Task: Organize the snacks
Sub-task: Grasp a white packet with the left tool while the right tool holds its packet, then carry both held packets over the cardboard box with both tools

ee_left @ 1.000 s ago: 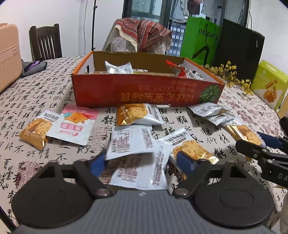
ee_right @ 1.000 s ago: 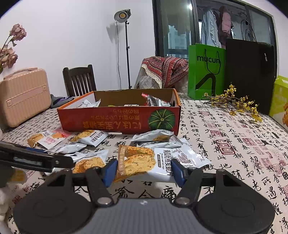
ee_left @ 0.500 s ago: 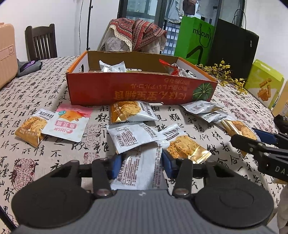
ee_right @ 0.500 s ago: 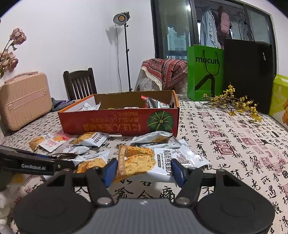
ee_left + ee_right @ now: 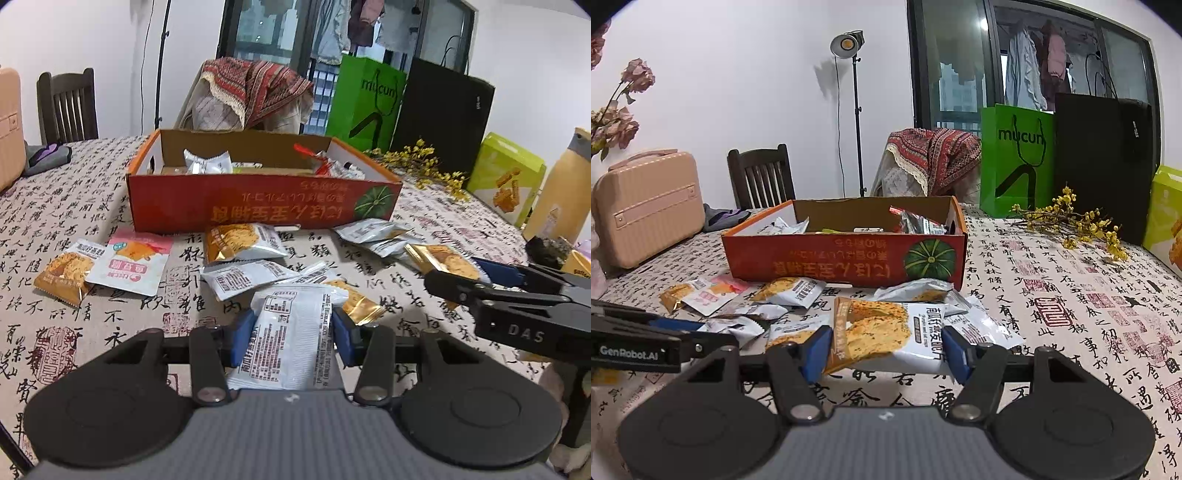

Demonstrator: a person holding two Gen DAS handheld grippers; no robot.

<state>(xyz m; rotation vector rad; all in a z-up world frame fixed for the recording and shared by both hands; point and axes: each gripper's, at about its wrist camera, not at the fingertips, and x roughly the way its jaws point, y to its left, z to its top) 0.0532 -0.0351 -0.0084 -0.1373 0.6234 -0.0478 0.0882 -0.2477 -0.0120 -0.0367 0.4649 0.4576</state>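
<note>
The left gripper (image 5: 291, 338) jaws, having just closed, pinch a crinkled white foil packet (image 5: 290, 343). The right gripper (image 5: 886, 349) jaws clamp a glossy biscuit packet (image 5: 886, 334). Ahead sits the orange cardboard box (image 5: 846, 258); only the right view shows a lamp stand (image 5: 855, 110).

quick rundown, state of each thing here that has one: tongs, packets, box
left tongs: shut on white packet, having just closed
white packet: back side up, raised off the table
right tongs: shut on orange biscuit packet
orange biscuit packet: face up, held
orange box: open-topped, a few packets inside
loose packets: flat on the tablecloth, in front of the box
</note>
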